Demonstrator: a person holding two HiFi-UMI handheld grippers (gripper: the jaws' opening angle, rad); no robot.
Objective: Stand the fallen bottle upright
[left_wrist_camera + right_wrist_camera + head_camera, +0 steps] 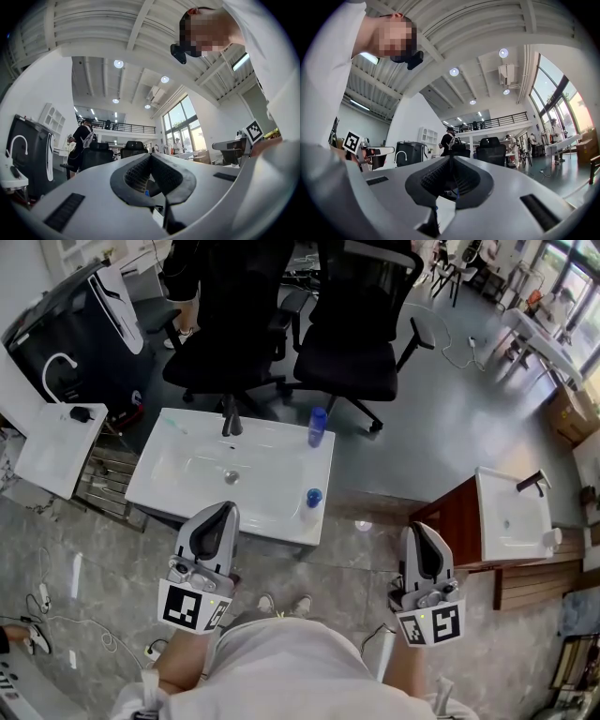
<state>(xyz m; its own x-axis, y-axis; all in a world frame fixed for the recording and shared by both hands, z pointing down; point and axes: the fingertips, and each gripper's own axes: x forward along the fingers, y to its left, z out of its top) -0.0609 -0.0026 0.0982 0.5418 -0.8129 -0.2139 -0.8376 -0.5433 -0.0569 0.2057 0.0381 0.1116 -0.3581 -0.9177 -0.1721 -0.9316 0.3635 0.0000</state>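
Observation:
A white washbasin [187, 486] stands in front of me. Two blue bottles are on its right side. One blue bottle [318, 426] is at the back right corner and looks elongated; I cannot tell whether it stands or lies. A smaller-looking blue bottle [313, 497] near the front right rim shows mostly its top. My left gripper [225, 510] hovers over the basin's front rim, shut and holding nothing. My right gripper [419, 531] is off to the right of the basin, over the floor, also shut and holding nothing. Both gripper views look out level across the room, left gripper [151, 155] and right gripper [451, 159].
A black faucet [231, 418] sits at the basin's back edge. Two black office chairs [347, 343] and a standing person [202, 277] are behind it. A second basin on a wooden cabinet [511, 512] is at the right, another white basin [56, 446] at the left.

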